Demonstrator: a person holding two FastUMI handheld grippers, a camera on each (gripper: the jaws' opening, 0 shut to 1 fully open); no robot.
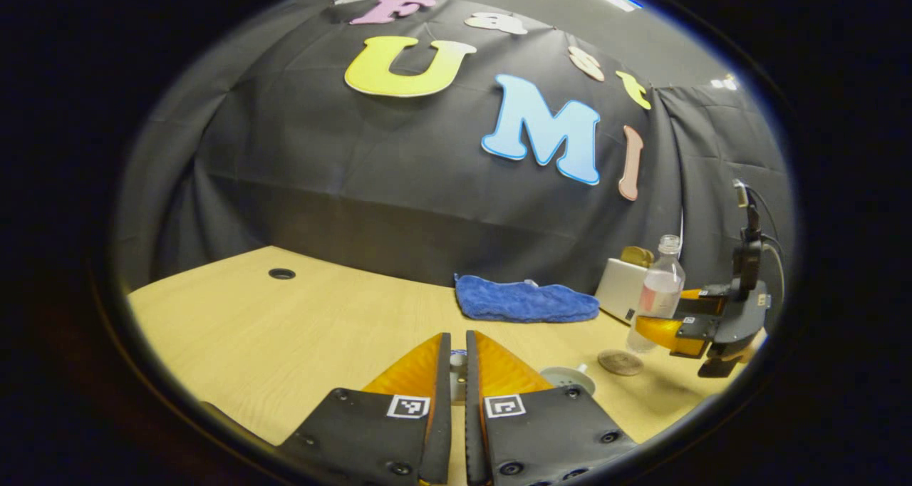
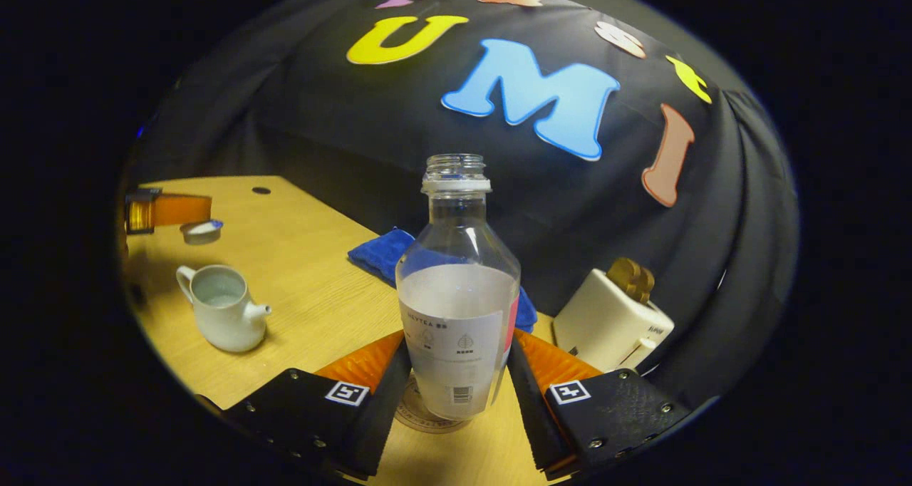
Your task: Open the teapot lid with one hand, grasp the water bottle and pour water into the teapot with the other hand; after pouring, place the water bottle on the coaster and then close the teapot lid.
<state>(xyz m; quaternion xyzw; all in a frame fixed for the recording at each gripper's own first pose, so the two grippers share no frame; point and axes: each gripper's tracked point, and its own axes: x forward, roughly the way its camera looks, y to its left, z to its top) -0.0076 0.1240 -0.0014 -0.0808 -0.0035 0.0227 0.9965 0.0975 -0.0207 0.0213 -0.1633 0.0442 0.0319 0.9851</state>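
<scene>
L gripper (image 1: 458,361) sits low over the wooden table (image 1: 299,329), fingers nearly together w/ a small pale thing pinched in the gap, prob. the teapot lid (image 1: 457,363), mostly hidden. Just right of the fingers, the white teapot (image 1: 568,379) rim peeks out, open top. Round coaster (image 1: 620,362) lies a bit further right, bare. Water bottle (image 1: 657,295), uncapped, clear w/ label, is upright beyond the coaster, between the fingers of the R gripper (image 1: 659,318); can't tell if it touches the table. Blue towel (image 1: 526,301) lies at the table's back edge. White toaster (image 1: 621,286) behind the bottle. Cable hole (image 1: 281,273) far left.
</scene>
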